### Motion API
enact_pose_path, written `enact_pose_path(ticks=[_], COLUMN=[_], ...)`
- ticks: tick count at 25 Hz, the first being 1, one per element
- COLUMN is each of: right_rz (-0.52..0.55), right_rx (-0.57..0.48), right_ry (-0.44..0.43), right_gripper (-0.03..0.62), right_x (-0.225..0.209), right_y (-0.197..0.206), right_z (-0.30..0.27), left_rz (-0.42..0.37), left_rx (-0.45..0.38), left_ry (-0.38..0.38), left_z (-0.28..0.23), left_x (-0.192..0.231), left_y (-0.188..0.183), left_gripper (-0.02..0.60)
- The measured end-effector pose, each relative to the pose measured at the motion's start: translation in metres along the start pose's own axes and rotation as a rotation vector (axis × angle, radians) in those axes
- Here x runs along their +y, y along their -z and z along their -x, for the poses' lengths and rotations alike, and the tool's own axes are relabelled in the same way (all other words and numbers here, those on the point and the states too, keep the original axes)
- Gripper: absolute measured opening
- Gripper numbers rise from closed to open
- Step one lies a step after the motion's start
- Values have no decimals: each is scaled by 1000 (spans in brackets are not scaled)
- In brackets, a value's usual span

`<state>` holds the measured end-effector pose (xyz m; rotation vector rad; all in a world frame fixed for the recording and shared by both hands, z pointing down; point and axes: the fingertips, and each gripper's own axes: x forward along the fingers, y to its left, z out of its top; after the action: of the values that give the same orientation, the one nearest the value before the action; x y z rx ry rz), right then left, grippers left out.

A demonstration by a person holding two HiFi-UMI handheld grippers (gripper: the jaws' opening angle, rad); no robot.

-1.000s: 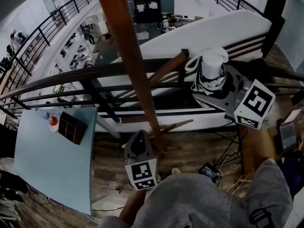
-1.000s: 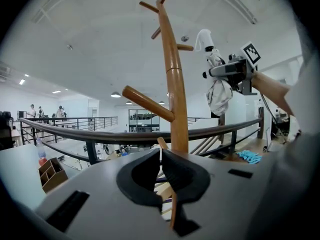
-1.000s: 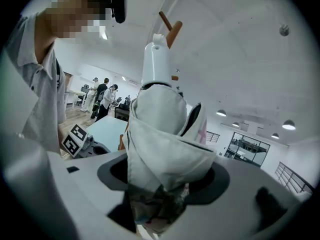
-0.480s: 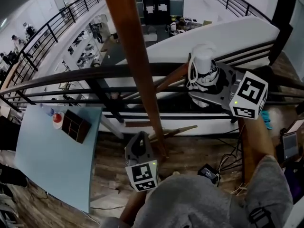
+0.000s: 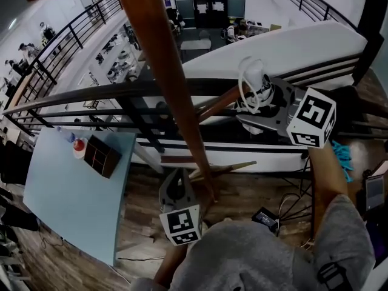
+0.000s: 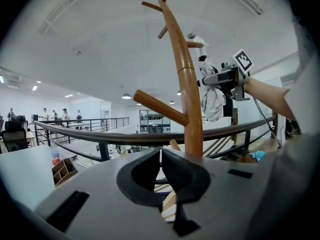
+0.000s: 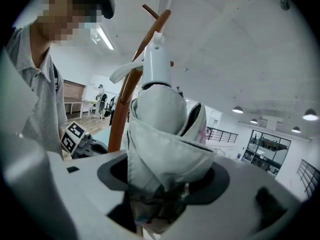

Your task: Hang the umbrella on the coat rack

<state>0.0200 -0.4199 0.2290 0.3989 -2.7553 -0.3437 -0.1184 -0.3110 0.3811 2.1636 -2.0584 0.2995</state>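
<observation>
Since a second ago, the right gripper (image 5: pixel 262 111) has carried the folded white umbrella (image 5: pixel 256 83) leftward, closer to the coat rack (image 5: pixel 159 65) trunk. In the head view it now sits right of frame centre, beside a slanting peg (image 5: pixel 215 102). Its jaws clamp the umbrella's bundled canopy. Low at centre, the left gripper (image 5: pixel 177 183) holds nothing, jaws almost together, near the trunk's base.

The folded white umbrella (image 5: pixel 259 91) stands handle-up, just beside the brown wooden coat rack (image 5: pixel 159 59).
</observation>
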Motion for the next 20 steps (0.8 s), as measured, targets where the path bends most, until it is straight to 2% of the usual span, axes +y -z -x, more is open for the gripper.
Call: enact_pose_path(ticks=[8,20], right_rz=[0,-19], right_rx=[-24,-26], right_ry=[19,-30], right_gripper=[295,295], right_x=[-7,8], right_y=[6,16], right_z=[-7,-32], left_rz=[-19,-22], left_rx=[13,46], left_ry=[-23,-62], left_z=[10,24], left_x=[-4,0], left_y=[-2,3], left_gripper=[23,23])
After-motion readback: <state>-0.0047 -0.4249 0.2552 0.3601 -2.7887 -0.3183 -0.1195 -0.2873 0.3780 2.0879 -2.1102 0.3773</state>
